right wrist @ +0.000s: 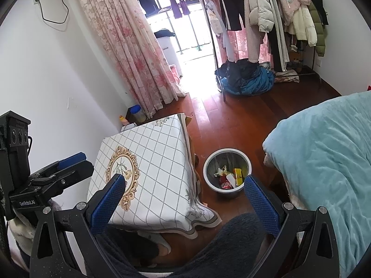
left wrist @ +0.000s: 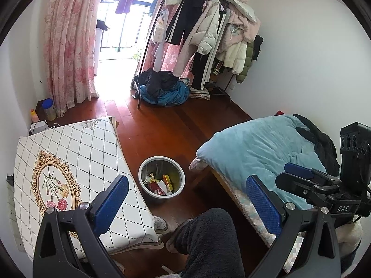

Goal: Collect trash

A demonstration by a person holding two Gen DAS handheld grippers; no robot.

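A grey round bin (left wrist: 178, 173) (right wrist: 209, 162) stands on the wooden floor between the table and the bed. Inside it lie a red can (left wrist: 157, 188) (right wrist: 225, 181), a yellow box (left wrist: 168, 181) (right wrist: 238, 175) and crumpled wrappers (left wrist: 149, 178) (right wrist: 219, 171). My left gripper (left wrist: 187, 185) is open, held high above the floor with nothing between its blue pads. My right gripper (right wrist: 185, 185) is open too, at about the same height and empty. Each gripper also shows from the side in the other's view: the right one (left wrist: 299, 173), the left one (right wrist: 69, 162).
A table with a white checked cloth (left wrist: 69, 162) (right wrist: 150, 162) is on the left. A bed with a blue blanket (left wrist: 259, 148) (right wrist: 324, 162) is on the right. The person's dark fleece legs (left wrist: 208, 238) (right wrist: 231, 243) and slippers fill the foreground. A clothes rack (left wrist: 208, 34) and a clothes pile (left wrist: 162, 90) stand behind.
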